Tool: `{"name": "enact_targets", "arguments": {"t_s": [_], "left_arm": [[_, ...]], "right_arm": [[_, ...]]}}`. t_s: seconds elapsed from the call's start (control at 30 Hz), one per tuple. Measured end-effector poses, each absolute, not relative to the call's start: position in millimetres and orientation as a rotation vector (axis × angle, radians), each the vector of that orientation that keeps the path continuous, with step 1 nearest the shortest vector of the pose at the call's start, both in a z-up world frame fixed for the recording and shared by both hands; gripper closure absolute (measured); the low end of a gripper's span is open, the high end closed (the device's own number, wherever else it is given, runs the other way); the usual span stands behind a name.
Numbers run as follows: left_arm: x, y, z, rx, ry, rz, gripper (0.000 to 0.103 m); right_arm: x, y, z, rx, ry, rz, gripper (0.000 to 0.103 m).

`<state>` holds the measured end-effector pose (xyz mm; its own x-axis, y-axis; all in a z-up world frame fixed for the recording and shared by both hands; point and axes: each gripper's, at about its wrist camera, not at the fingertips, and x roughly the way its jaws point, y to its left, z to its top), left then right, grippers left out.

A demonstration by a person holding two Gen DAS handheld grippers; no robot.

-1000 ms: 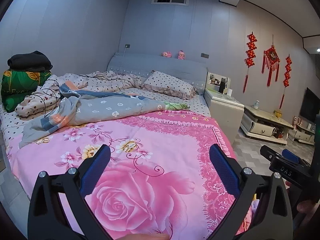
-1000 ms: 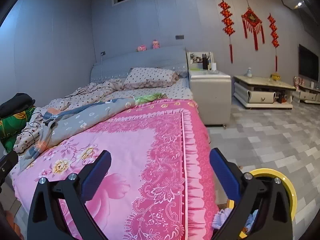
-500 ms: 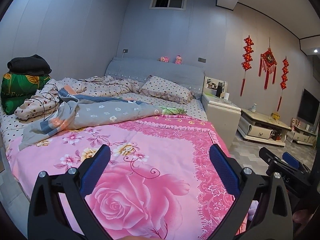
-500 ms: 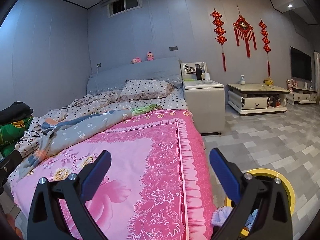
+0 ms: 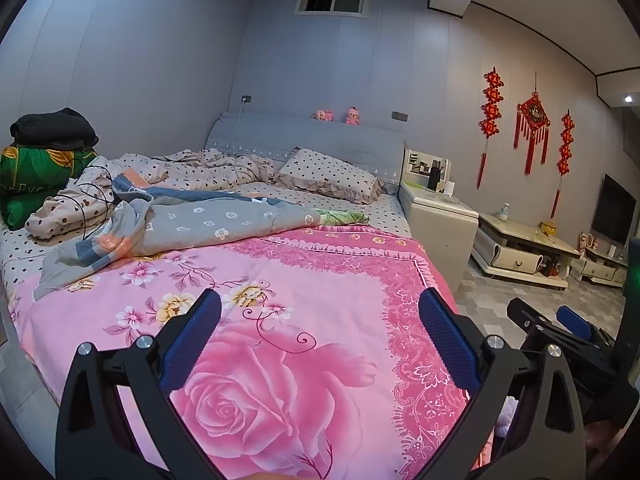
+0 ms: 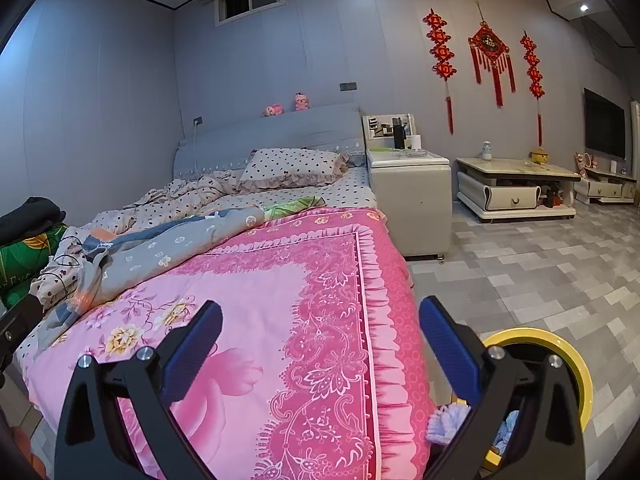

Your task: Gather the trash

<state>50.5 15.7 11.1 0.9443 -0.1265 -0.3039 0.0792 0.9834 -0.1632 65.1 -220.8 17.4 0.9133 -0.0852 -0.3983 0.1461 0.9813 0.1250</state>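
— Both cameras have tipped up since a second ago; more ceiling shows, the bed sits lower.

— And the tongs?

— Left gripper [image 5: 320,330] and right gripper [image 6: 322,336] both spread apart, holding nothing, over the pink rose-print bedspread [image 5: 280,320].

— Trash?

— At five o'clock of the right gripper, the yellow-rimmed round bin [image 6: 576,364] on the floor holds pale crumpled tissue [image 6: 448,420]. No litter shows on the bed; probably near finished.
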Motion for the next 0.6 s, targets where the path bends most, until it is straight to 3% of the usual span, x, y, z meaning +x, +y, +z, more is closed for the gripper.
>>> {"name": "enact_targets", "arguments": {"t_s": [0.6], "left_arm": [[52.0,17.3,10.6,-0.161,0.321,-0.107,0.008]], "right_arm": [[65.8,-220.9,13.9,0.156,0.41,-0.131,0.008]]}}
